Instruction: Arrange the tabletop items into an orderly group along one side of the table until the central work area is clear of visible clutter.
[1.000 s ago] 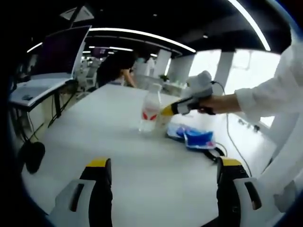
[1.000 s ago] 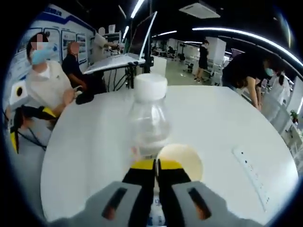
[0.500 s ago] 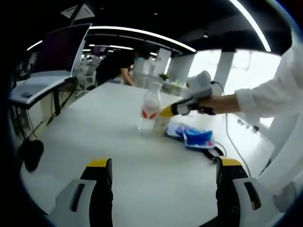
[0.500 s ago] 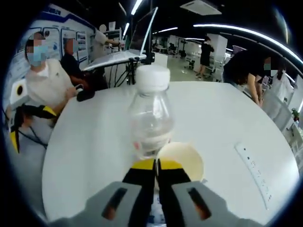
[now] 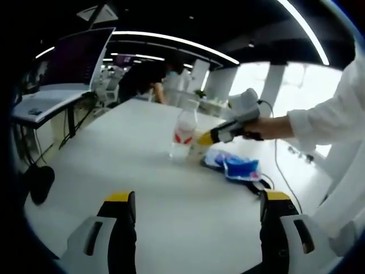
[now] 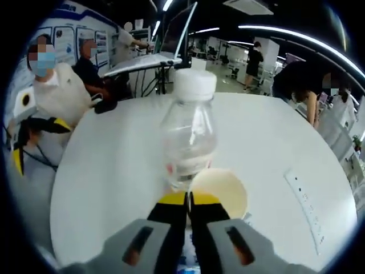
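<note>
The right gripper [image 6: 188, 198] has its yellow-tipped jaws pressed together, with no gap that I can make out, and whether the near rim of the cup is pinched between them I cannot tell. The tips sit at the edge of a shallow cream paper cup [image 6: 219, 191], which stands open-side up on the round white table [image 6: 108, 171]. Touching the cup's left side is a clear plastic bottle with a white cap [image 6: 189, 140], upright and just beyond the jaw tips.

From the left gripper view, that same gripper reaches in from the right, held by a hand [image 5: 267, 127] coming out of a white sleeve [image 5: 331, 123]. There the bottle shows a red label, and a crumpled blue plastic packet [image 5: 236, 165] lies on the table just beside the cup, with a black cable near it.

The left gripper [image 5: 194, 201] hangs over bare tabletop, its two black, yellow-capped jaws spread wide with nothing between them, well apart from the bottle and cup.

A white power strip [image 6: 305, 202] lies near the table's far edge. Beyond the table, seated people [image 6: 57, 94] are at the left, with an open laptop [image 6: 162, 43] on a stand behind them.
</note>
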`<action>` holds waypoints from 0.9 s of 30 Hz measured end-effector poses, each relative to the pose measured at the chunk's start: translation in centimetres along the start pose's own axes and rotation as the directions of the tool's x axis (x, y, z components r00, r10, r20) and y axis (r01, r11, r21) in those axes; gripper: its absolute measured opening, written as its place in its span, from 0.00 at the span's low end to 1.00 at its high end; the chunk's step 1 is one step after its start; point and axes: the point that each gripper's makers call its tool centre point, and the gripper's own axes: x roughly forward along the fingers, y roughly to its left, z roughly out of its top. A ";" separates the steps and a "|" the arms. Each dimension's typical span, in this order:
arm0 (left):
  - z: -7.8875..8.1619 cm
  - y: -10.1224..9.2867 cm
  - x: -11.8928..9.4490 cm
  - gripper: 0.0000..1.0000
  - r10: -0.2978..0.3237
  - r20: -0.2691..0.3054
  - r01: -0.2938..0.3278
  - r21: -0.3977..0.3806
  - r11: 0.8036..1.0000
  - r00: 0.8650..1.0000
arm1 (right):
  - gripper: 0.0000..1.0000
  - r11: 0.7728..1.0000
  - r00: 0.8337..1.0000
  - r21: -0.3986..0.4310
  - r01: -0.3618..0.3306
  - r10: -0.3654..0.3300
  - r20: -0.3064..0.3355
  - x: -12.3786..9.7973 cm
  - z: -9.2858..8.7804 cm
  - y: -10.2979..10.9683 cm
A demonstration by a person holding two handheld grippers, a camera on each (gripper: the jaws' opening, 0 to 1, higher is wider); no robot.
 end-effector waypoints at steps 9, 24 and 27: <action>-0.1 0.0 0.0 0.87 0.005 -0.005 -0.005 0.003 1.000 1.000 | 0.00 1.000 1.000 0.012 0.004 -0.004 -0.007 0.0 0.0 0.1; -0.4 0.1 0.1 0.88 0.005 -0.018 -0.005 0.001 1.000 1.000 | 0.25 0.999 0.999 0.044 0.021 -0.022 0.034 -0.6 0.4 -0.5; -0.5 0.1 0.2 0.87 0.001 -0.024 -0.001 0.006 1.000 1.000 | 0.35 0.999 0.998 0.030 0.033 -0.034 0.051 -0.9 0.7 -0.7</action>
